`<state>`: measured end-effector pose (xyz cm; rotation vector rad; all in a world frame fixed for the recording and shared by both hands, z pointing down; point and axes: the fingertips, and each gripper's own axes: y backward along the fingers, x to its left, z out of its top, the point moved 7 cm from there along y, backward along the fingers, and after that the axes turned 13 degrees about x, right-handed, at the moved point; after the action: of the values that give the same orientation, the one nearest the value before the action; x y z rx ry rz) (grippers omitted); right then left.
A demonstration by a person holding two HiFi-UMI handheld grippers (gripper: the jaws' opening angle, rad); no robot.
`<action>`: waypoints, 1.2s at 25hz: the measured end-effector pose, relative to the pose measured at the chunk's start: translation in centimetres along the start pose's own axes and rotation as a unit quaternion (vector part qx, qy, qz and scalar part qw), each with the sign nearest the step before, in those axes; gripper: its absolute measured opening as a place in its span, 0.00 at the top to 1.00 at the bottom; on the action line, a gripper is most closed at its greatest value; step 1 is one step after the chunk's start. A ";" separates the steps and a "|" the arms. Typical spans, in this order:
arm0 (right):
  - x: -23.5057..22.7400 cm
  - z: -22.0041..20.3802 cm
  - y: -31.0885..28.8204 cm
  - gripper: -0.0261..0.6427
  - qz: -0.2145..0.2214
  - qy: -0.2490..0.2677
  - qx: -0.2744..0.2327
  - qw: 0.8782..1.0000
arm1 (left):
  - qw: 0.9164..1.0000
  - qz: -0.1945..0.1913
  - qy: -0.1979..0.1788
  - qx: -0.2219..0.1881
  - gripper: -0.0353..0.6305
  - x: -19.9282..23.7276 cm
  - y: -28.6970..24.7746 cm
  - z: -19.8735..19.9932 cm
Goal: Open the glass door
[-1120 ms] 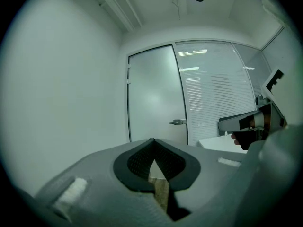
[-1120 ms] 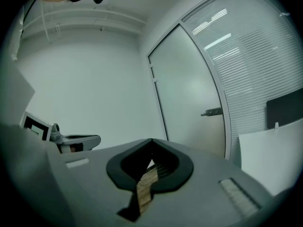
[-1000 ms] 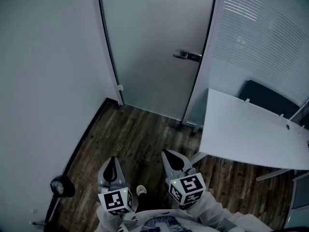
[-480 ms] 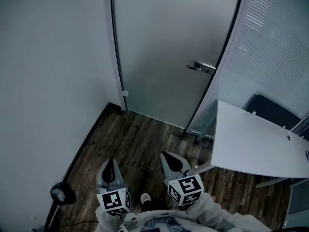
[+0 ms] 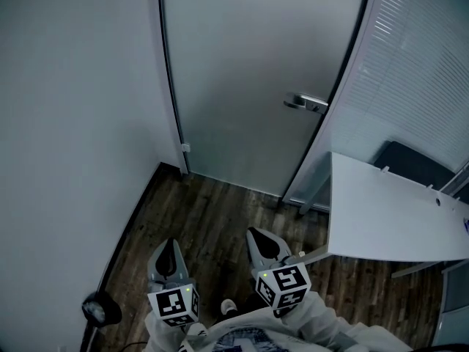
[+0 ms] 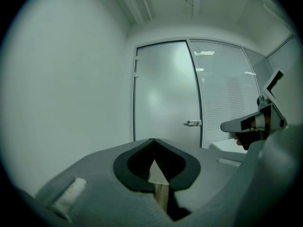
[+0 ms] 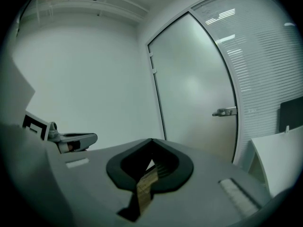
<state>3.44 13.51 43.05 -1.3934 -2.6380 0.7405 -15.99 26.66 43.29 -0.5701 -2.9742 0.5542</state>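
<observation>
A frosted glass door (image 5: 249,79) in a dark frame stands closed ahead, with a metal lever handle (image 5: 306,103) near its right edge. The same door (image 6: 163,93) and handle (image 6: 192,123) show in the left gripper view, and the door (image 7: 194,84) and handle (image 7: 225,111) in the right gripper view. My left gripper (image 5: 169,247) and right gripper (image 5: 261,235) are held low over the wooden floor, well short of the door. Both are shut with nothing between the jaws.
A plain white wall (image 5: 73,123) runs along the left. A white table (image 5: 388,215) stands at the right with a dark chair (image 5: 414,167) behind it. Frosted striped glass (image 5: 418,72) flanks the door. A black lamp-like object (image 5: 101,310) sits low at the left.
The door and handle have come nearer and larger in the head view as I moved toward them. Both grippers stay shut, side by side.
</observation>
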 end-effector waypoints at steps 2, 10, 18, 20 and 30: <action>-0.8 0.0 -0.6 0.95 -0.007 -0.006 0.006 1.000 | 1.000 -0.007 -0.001 0.003 0.94 -0.3 -0.8 0.0; -3.4 0.4 -5.8 0.95 -0.008 -0.023 0.019 1.000 | 1.000 -0.011 -0.004 0.027 0.94 0.0 -6.0 -0.6; -7.8 4.3 -12.8 0.95 -0.014 -0.024 0.005 1.000 | 0.999 -0.028 -0.026 0.026 0.94 -0.3 -15.1 3.1; -9.4 5.1 -14.4 0.95 -0.020 -0.028 0.009 0.999 | 0.999 -0.038 -0.028 0.027 0.94 -0.9 -17.8 4.1; -18.1 8.8 -19.3 0.95 -0.087 -0.055 0.010 0.995 | 0.987 -0.146 -0.061 0.030 0.94 -6.2 -30.5 8.7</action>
<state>-3.00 -13.37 46.72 -1.1285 -2.7823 0.8419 -21.90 -5.00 46.14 -0.0937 -3.0605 0.6689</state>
